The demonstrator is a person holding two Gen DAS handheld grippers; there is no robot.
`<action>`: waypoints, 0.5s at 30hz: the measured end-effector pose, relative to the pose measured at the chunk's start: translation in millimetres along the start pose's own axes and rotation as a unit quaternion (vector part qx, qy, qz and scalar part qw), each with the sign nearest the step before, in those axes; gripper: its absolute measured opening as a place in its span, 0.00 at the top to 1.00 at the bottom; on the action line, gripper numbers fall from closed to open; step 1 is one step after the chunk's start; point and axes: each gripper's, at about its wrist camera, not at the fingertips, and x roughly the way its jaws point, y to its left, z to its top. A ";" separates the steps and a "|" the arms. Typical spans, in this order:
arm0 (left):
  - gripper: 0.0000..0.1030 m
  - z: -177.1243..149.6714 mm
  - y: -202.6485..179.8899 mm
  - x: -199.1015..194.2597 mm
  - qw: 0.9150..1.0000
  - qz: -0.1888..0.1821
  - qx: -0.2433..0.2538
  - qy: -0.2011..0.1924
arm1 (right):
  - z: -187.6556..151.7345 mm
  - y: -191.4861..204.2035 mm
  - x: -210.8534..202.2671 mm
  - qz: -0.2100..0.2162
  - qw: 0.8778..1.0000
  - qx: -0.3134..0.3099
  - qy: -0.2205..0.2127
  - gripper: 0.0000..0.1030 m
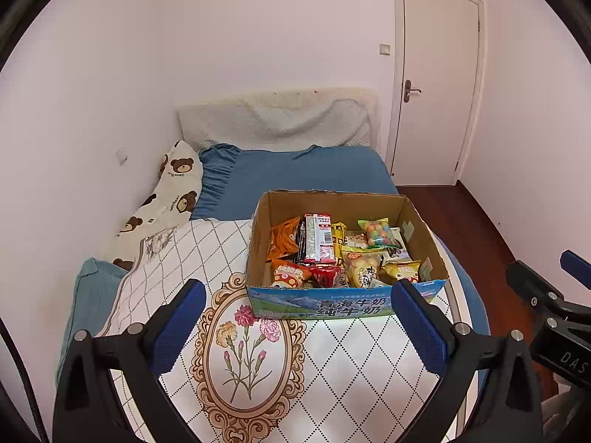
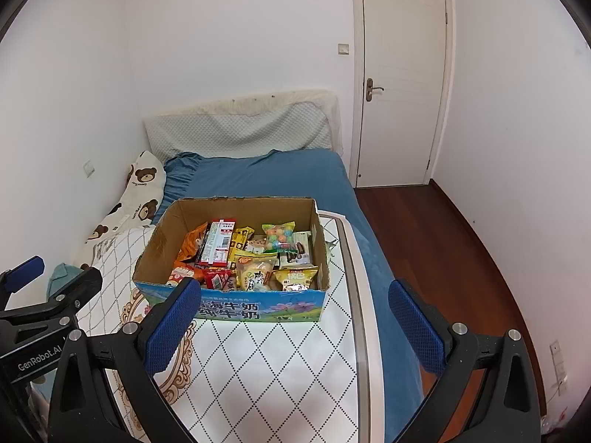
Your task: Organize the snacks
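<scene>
An open cardboard milk box (image 1: 424, 232) (image 2: 159, 247) sits on a white diamond-patterned cloth (image 1: 332, 369) (image 2: 277, 369) on the bed. It holds several snack packets: an orange bag (image 1: 282, 240) (image 2: 188, 245), a red and white pack (image 1: 319, 238) (image 2: 219, 243), a bag of coloured candies (image 1: 376, 232) (image 2: 279, 236) and yellow bags (image 1: 402, 271) (image 2: 295, 278). My left gripper (image 1: 299, 326) is open and empty, just in front of the box. My right gripper (image 2: 295, 326) is open and empty, in front of the box's right half.
The bed has a blue sheet (image 1: 314, 173) (image 2: 277, 177), a bear-print pillow (image 1: 173, 192) (image 2: 144, 188) by the left wall and a padded headboard (image 1: 277, 122). A closed white door (image 1: 436, 74) (image 2: 399, 74) and wooden floor (image 2: 443, 240) lie to the right.
</scene>
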 end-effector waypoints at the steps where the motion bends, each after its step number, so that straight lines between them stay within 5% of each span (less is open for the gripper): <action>1: 0.00 0.3 0.0 0.2 1.000 -0.001 0.000 0.000 | 0.3 0.3 -0.6 0.002 1.000 0.001 0.000 0.00; 15: 0.00 0.7 -0.2 0.2 1.000 -0.001 0.000 0.000 | 1.0 1.4 2.3 0.001 1.000 0.001 0.004 0.00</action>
